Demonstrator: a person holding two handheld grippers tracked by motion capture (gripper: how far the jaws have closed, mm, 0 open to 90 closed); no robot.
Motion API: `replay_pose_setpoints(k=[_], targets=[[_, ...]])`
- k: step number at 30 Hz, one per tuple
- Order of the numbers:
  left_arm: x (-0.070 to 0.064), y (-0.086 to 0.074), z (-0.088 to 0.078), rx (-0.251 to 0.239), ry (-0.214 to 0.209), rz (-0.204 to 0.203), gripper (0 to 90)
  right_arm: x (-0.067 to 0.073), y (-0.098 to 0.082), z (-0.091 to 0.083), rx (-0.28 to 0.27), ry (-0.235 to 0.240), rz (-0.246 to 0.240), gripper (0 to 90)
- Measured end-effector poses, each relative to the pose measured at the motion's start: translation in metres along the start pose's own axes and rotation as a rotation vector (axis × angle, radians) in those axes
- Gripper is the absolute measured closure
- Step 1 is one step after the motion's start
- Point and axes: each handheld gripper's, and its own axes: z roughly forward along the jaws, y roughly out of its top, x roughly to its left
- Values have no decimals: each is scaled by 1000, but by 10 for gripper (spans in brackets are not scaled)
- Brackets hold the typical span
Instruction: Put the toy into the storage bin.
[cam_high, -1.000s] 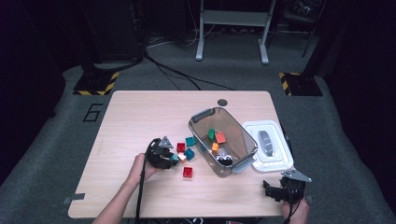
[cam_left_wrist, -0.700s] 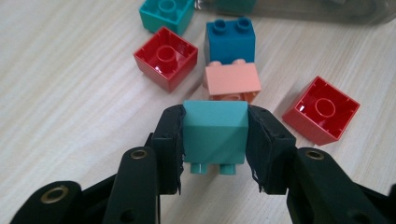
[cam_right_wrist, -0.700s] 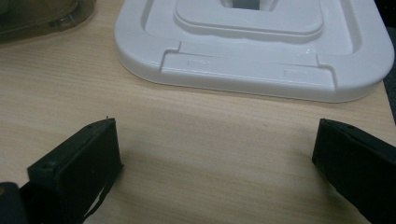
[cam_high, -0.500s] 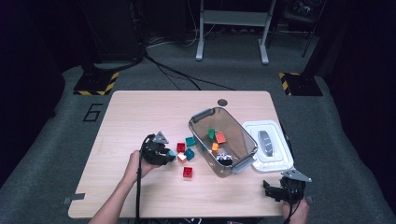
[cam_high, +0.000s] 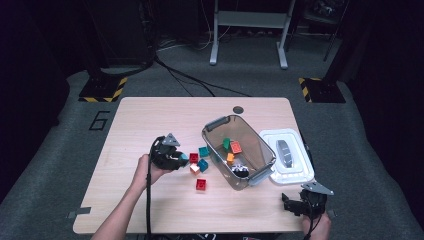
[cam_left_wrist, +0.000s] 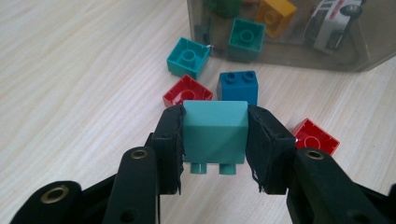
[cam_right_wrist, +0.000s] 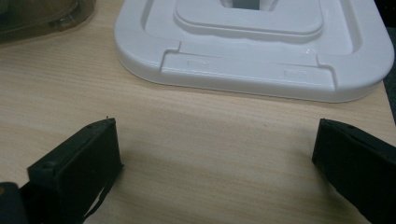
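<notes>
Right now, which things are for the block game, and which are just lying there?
For the job:
left gripper, clamped on a teal block
clear bin
loose blocks on the table

Just lying about:
white lid
right gripper, open, holding nothing
toy car in the bin

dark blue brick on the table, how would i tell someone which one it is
Start at the clear plastic bin in the middle of the table. Loose bricks lie just off its left wall; the dark blue brick is among them, by a red brick. It alone is deep blue, not teal or red.
</notes>
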Motion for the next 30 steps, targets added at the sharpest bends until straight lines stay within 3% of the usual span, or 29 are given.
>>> replay_pose_setpoints(k=[18,30], targets=[[-2,37,-19,-51,16,44,591,0,0,0,0,0,0,3],[-8,65,-28,-68,20,94,591,0,0,0,1,1,-1,3]])
